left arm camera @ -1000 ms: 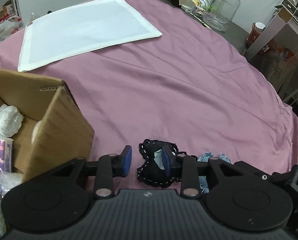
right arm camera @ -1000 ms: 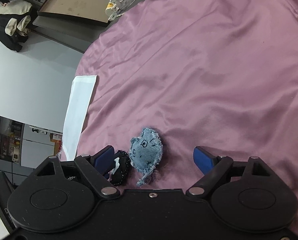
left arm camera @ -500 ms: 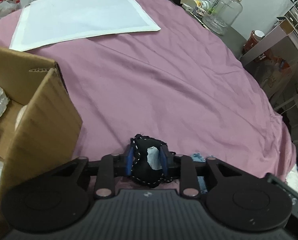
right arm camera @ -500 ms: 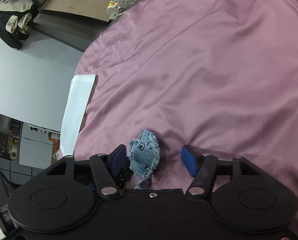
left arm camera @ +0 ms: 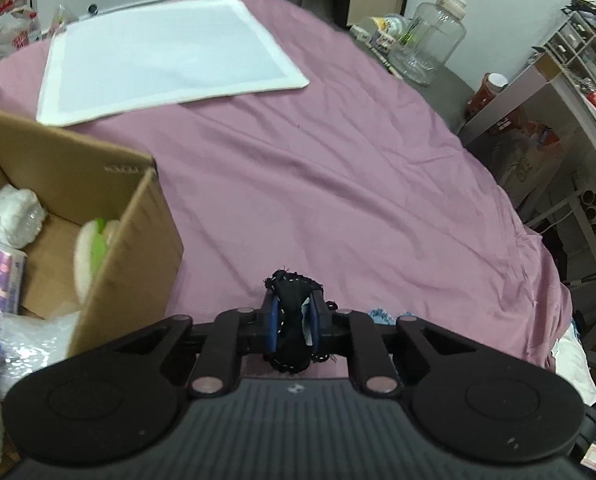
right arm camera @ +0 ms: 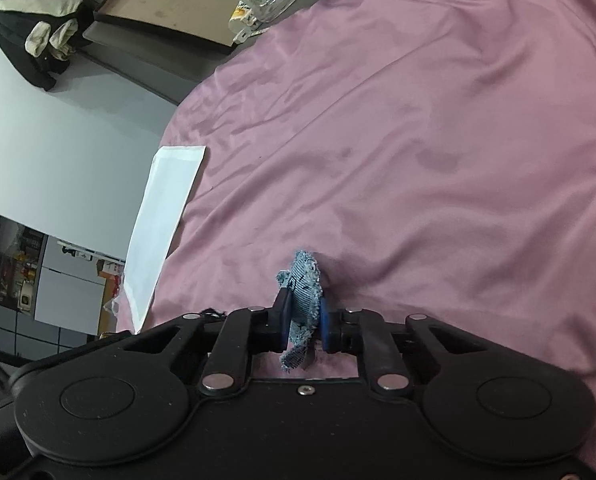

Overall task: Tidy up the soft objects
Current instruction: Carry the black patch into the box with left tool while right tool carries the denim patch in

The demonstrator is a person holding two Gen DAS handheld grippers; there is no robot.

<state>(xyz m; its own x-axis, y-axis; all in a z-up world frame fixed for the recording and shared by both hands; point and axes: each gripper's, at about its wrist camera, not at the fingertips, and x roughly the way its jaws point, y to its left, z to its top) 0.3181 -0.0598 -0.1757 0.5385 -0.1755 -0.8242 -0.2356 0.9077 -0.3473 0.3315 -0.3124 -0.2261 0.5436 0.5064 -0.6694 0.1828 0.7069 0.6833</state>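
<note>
Black soft toy (left arm camera: 294,320) clamped in left tongs (left arm camera: 294,322), denim toy (right arm camera: 303,300) clamped in right tongs (right arm camera: 302,322), both near bed (left arm camera: 337,184) edge; shallow pinches risk slipping mid-carry to cardboard box (left arm camera: 130,240).

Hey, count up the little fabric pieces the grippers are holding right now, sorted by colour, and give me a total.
Black: 1, the black stitched fabric piece pinched in the left gripper
Blue denim: 1, the frayed denim piece pinched in the right gripper
Total: 2
</note>
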